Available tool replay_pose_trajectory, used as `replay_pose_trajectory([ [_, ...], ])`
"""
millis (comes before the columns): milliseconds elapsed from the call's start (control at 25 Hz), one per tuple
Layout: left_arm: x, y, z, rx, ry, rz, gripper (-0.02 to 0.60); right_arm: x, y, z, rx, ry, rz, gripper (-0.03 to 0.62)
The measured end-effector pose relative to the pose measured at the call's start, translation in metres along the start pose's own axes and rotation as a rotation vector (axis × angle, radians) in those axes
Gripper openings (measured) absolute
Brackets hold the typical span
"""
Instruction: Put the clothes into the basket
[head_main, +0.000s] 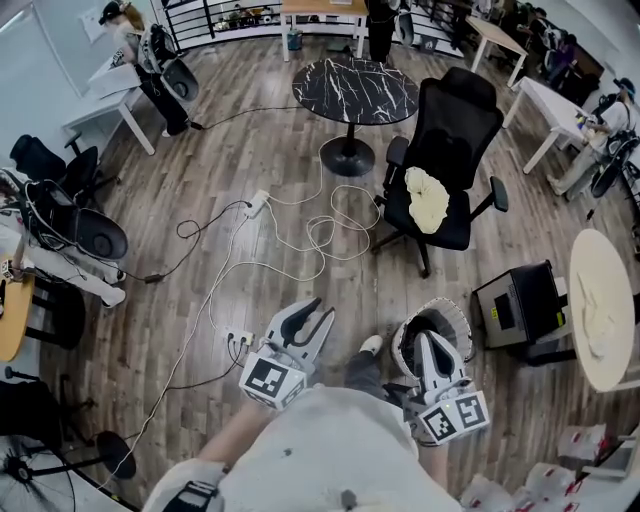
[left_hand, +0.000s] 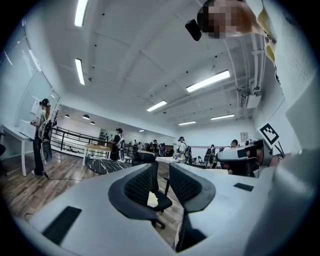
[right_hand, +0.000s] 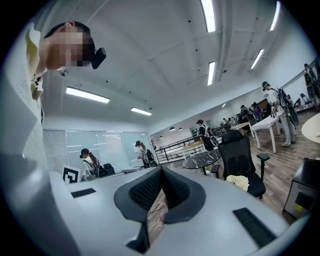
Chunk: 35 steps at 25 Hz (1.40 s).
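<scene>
The left gripper (left_hand: 162, 172) holds its jaws a little apart with nothing between them. The right gripper (right_hand: 161, 172) has its jaws closed tip to tip, empty. Both point level over the wooden floor (head_main: 250, 130) toward a black office chair (head_main: 455, 130), well apart from them, where the cream garment (head_main: 428, 200) lies on the seat. The basket (head_main: 447, 305) stands on the floor, overlapped by the right gripper in the head view.
</scene>
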<state>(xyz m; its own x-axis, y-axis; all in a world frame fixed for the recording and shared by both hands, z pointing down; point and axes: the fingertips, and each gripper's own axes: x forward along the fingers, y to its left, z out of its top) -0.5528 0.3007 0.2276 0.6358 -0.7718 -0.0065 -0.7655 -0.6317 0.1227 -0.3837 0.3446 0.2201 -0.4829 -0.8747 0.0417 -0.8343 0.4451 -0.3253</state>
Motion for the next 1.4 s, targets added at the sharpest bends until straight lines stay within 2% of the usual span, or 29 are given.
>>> replay_pose_trajectory([
  [320,0.085,0.005,0.012,0.025,0.001,-0.04,0.123,0.052,-0.064,0.035,0.007,-0.021,0.034,0.008],
  [640,0.143,0.009,0.028,0.026,0.012,0.021,0.123,0.082,-0.119,0.075,0.001,-0.034,0.085,0.006],
  [800,0.177,-0.002,0.036,-0.002,0.012,0.039,0.123,0.077,-0.159,0.089,0.033,-0.038,0.069,0.008],
  [920,0.205,-0.013,0.043,-0.003,0.016,0.024,0.123,0.073,-0.187,0.098,0.065,-0.044,0.052,0.008],
  [1080,0.246,-0.028,0.034,0.002,0.031,0.017,0.123,0.065,-0.234,0.097,0.096,-0.032,0.023,0.008],
  [1400,0.341,-0.051,0.026,-0.006,0.004,-0.026,0.123,0.073,-0.32,0.121,0.068,-0.022,-0.013,0.008],
])
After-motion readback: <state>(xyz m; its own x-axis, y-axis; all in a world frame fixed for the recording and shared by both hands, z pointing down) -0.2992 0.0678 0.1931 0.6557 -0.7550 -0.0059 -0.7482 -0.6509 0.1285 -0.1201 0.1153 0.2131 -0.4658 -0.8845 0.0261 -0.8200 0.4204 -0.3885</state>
